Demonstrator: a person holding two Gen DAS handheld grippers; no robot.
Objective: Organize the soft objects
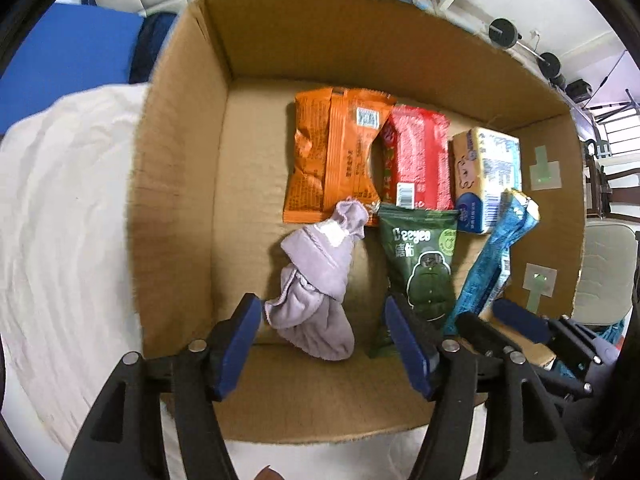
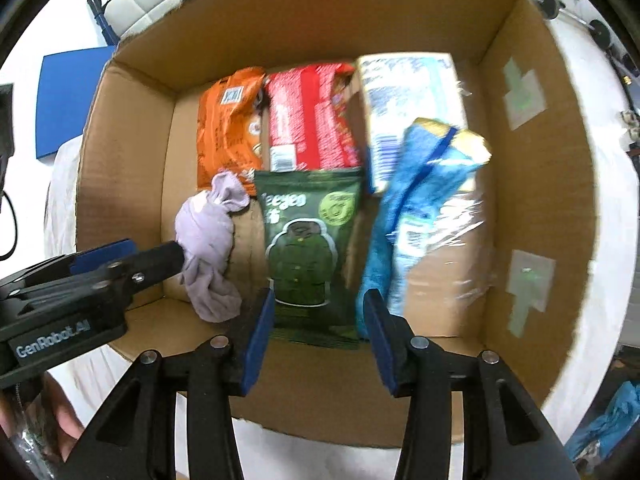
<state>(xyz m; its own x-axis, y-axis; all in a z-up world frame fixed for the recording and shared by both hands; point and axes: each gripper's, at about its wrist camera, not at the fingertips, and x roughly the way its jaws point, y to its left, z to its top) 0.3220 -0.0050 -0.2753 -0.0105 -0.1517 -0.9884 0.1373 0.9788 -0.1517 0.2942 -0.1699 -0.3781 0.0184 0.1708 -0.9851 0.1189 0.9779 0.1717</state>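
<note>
A cardboard box [image 1: 180,160] [image 2: 132,152] holds an orange packet [image 1: 332,152] [image 2: 228,120], a red packet [image 1: 416,156] [image 2: 308,116], a tissue pack [image 1: 488,176] [image 2: 408,92], a green pouch [image 1: 424,264] [image 2: 304,248], a blue packet [image 1: 492,256] [image 2: 408,208] and a lilac cloth [image 1: 316,288] [image 2: 208,240]. My left gripper [image 1: 324,348] is open, its jaws on either side of the cloth's near end. My right gripper [image 2: 318,344] is open over the green pouch's near edge, the blue packet beside its right finger.
A white cloth [image 1: 60,220] covers the surface left of the box. A blue panel [image 1: 72,60] stands behind it. Weights and a rack [image 1: 512,32] are at the far right. More blue fabric [image 2: 612,420] lies outside the box at right.
</note>
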